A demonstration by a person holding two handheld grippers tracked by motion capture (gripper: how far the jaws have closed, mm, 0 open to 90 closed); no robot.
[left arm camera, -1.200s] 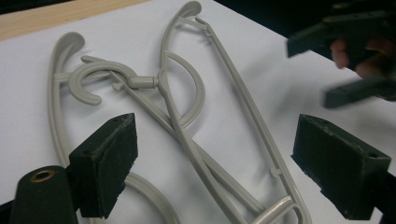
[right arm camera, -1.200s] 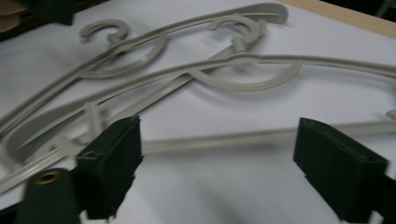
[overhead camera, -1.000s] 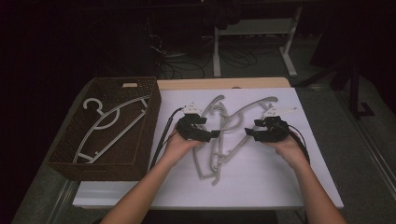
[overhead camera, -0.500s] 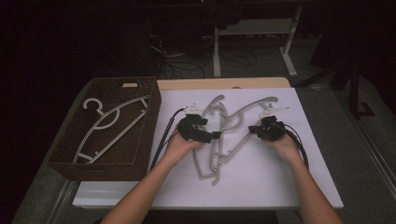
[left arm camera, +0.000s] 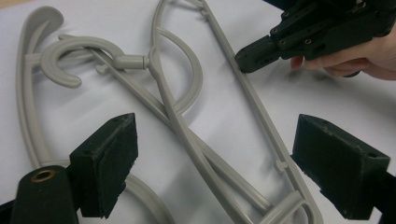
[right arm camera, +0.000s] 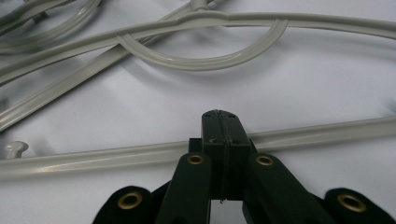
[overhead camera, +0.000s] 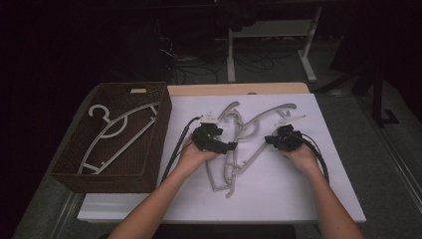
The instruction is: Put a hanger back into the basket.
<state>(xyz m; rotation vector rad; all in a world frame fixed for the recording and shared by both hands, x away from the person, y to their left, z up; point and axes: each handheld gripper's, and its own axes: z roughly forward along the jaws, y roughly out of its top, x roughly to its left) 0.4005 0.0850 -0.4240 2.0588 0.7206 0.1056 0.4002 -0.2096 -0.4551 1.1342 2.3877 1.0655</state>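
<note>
Hangers (overhead camera: 239, 144), grey plastic, lie tangled on the white table sheet (overhead camera: 308, 194) beside a wicker basket (overhead camera: 149, 169) holding another hanger (overhead camera: 117, 137). Left gripper (overhead camera: 231, 146): jaws wide apart above the tangle. Right gripper (overhead camera: 267, 140): jaws just closed, pinching one hanger's straight bar (right arm camera: 116, 156).

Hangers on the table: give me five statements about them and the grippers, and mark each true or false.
1. The left gripper has its jaws wide open over the grey hangers. True.
2. The right gripper has its jaws wide open. False: they are closed together, with the tips at a hanger's straight bar.
3. One hanger lies inside the wicker basket. True.
4. The basket stands to the right of the white sheet. False: it stands at the sheet's left edge.
5. The hangers on the sheet lie apart. False: they overlap.
</note>
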